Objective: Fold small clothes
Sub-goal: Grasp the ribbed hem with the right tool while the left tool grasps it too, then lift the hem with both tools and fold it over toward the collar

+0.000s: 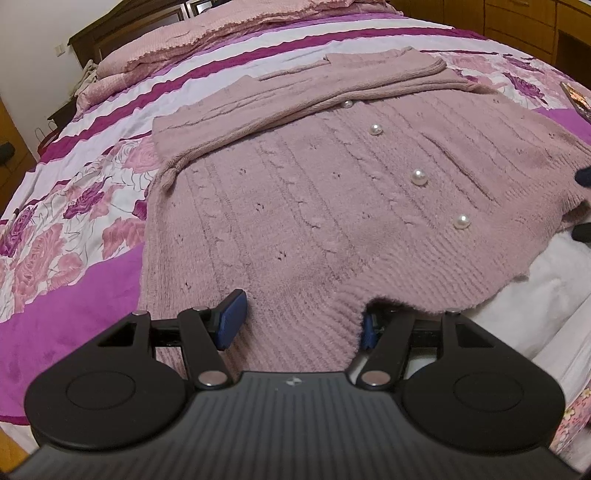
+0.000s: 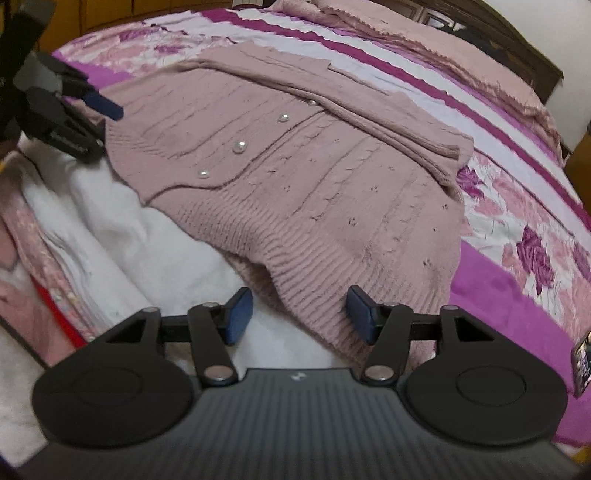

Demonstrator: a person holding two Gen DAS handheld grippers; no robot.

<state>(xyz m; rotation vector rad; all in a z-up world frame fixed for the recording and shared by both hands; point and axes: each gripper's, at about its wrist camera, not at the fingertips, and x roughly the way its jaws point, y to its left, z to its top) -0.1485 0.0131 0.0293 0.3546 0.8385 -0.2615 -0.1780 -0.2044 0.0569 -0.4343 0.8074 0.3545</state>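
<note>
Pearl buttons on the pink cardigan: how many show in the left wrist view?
4, in a diagonal row down the cardigan: one by the folded sleeve, then, and one nearest the hem. The folded sleeve may hide more.

Left wrist camera sits low behind its own gripper (image 1: pixel 301 321), tilted down across the bed (image 1: pixel 66 266), right up close to the cardigan's (image 1: pixel 295 206) hem, looking toward the headboard (image 1: pixel 122 35) at the far end. Right wrist camera rides behind the right gripper (image 2: pixel 300 314), angled down too, close at the hem's other corner, facing up the bed with the headboard (image 2: pixel 524 48) on its right. Both views share the cardigan (image 2: pixel 295 177), its pearl buttons (image 1: pixel 419 177) and the floral quilt. At the right view's top left is another gripper (image 2: pixel 85 107), probably the left one, somewhat blurred.
</note>
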